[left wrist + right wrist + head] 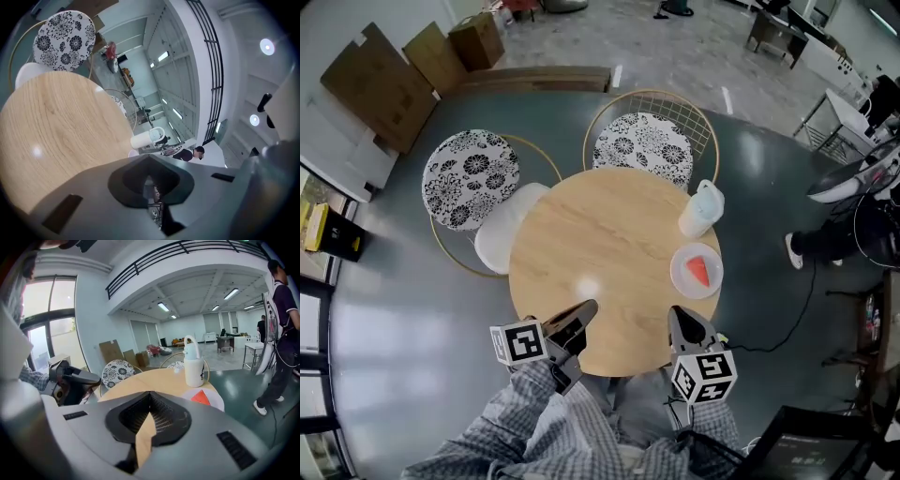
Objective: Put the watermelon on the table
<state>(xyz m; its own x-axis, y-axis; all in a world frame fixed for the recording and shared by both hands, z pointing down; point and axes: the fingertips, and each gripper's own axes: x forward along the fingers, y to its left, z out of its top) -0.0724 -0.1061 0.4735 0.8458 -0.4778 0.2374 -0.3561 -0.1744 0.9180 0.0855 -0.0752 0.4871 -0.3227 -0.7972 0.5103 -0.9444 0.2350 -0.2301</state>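
Observation:
A red watermelon slice (699, 271) lies on a white plate (678, 263) at the right side of the round wooden table (600, 244). In the right gripper view the slice (201, 397) sits on its plate (214, 402) just past my right gripper (150, 393), below a white jug (193, 364). Both grippers hang over the table's near edge, apart from the plate. My left gripper (589, 307) is shut and holds nothing. My right gripper (676, 312) has its jaws together at the tips, with nothing in them. In the left gripper view the shut jaws (150, 157) point across the table (56, 126).
The white jug (700, 208) stands behind the plate near the table's right rim. Two chairs with patterned cushions (471, 176) (643, 145) and a white stool (502, 234) ring the far side. A person (283, 333) stands at the right, and cardboard boxes (380, 80) lean at the wall.

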